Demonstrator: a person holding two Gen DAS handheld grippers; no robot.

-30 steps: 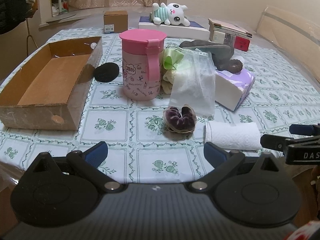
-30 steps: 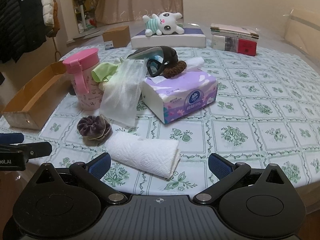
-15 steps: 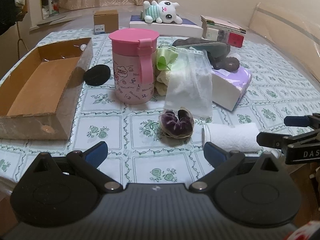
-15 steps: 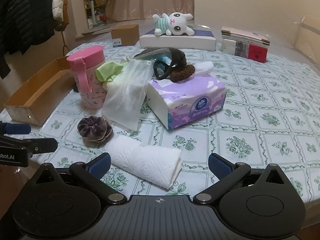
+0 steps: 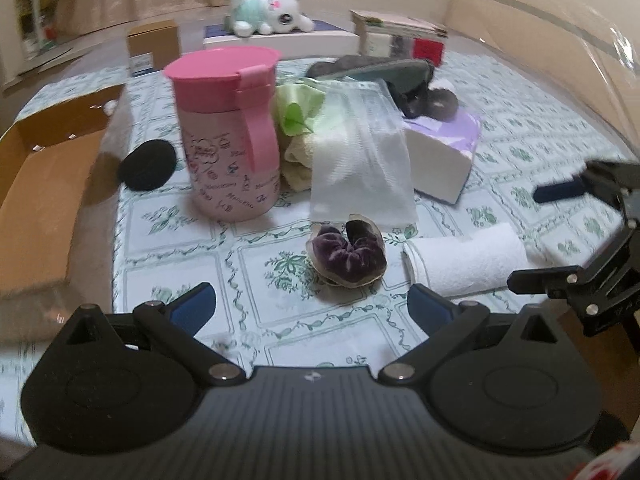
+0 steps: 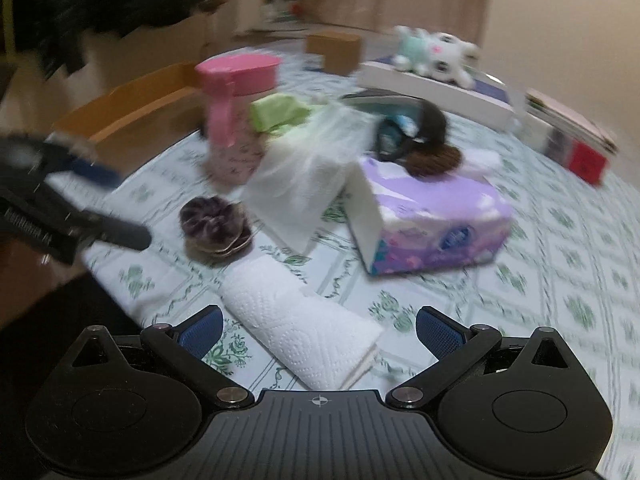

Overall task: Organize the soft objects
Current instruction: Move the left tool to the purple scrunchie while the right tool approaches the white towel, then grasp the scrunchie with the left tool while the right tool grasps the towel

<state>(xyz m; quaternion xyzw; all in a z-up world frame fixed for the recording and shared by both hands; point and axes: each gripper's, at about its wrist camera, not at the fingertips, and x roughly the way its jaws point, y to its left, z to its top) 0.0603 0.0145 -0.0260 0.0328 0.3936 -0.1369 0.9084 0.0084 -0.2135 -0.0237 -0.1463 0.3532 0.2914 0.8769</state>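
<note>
A purple velvet scrunchie (image 5: 346, 254) (image 6: 214, 226) lies on the tablecloth just ahead of my left gripper (image 5: 310, 306), which is open and empty. Right of it lies a rolled white paper towel (image 5: 464, 264) (image 6: 304, 336), reaching between the fingers of my right gripper (image 6: 318, 328), also open with nothing gripped. Further back, a green cloth (image 5: 298, 108) and a white mesh bag (image 5: 360, 160) lean between a pink cup (image 5: 228, 132) and a purple tissue pack (image 5: 444, 156). A brown scrunchie (image 6: 434, 160) rests on the pack. Each gripper shows in the other's view: right gripper (image 5: 548, 236), left gripper (image 6: 116, 204).
An open cardboard tray (image 5: 40, 184) lies at the left. A black round pad (image 5: 148, 164) sits beside the cup. A dark slipper (image 5: 380, 70), a plush toy (image 5: 272, 10) on a white box, books (image 5: 400, 32) and a small carton (image 5: 154, 48) stand at the back.
Both grippers have moved forward over the table edge toward the scrunchie and towel. The right view has swung left and is blurred. Nothing has been picked up.
</note>
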